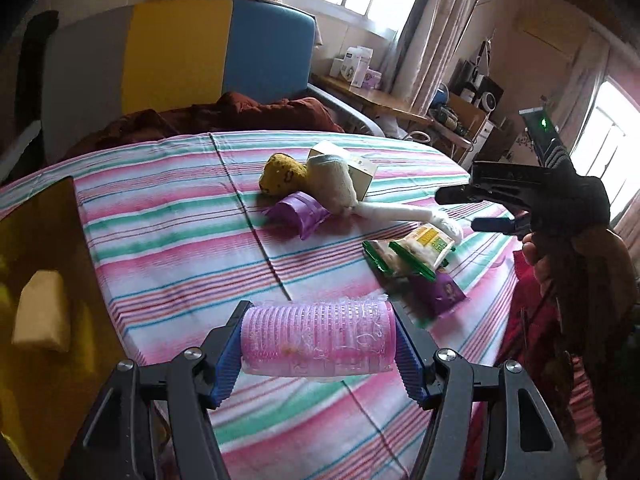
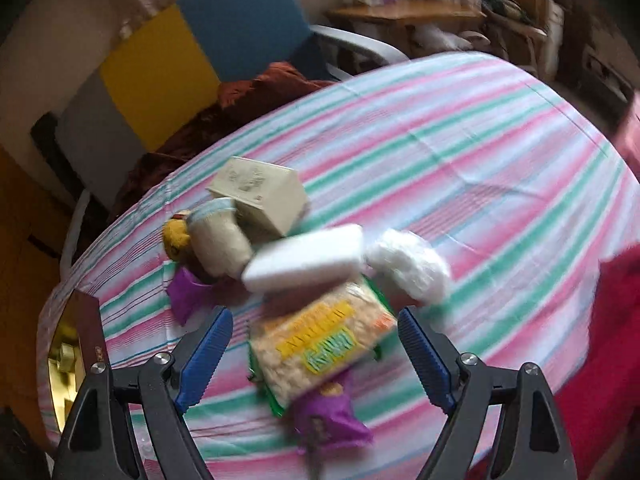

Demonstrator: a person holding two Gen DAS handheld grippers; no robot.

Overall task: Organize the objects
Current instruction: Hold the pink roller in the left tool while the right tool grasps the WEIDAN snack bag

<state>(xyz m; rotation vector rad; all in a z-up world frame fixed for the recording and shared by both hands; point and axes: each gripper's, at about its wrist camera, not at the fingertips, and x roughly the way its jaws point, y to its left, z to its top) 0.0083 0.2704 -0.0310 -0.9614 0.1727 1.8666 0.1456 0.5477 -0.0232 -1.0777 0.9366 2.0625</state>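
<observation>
**Hair roller gripped on the left, right gripper wide over the snack packet**

Left wrist view: the left gripper (image 1: 318, 350) is clamped on a pink hair roller (image 1: 318, 340), its blue pads pressing on the two ends, and holds it above the striped bedsheet (image 1: 168, 232). At the left edge stands a dark amber box (image 1: 44, 280), and inside it lies a pale block (image 1: 42, 312); nothing else in it can be made out. Farther up the sheet lie a yellow plush toy (image 1: 282, 174), a cream sock (image 1: 336, 184), a beige carton (image 1: 356, 172) and a purple pouch (image 1: 296, 214), bunched together. To the right lie green-edged snack packets (image 1: 412, 252) on top of a second purple pouch (image 1: 438, 292). The right gripper (image 1: 476, 210) shows at the right edge, held in a hand (image 1: 536, 256).

Right wrist view, blurred: the right gripper (image 2: 316, 356) has its jaws spread wide, with nothing between the pads. Below it on the sheet lies a snack packet (image 2: 320, 348) overlapping a purple pouch (image 2: 332, 420). Beyond are a white block (image 2: 304, 258), a white fluffy wad (image 2: 408, 266), the carton (image 2: 264, 196) and the sock (image 2: 220, 236). The amber box (image 2: 76, 344) stands at the left edge; its contents are unclear.
</observation>
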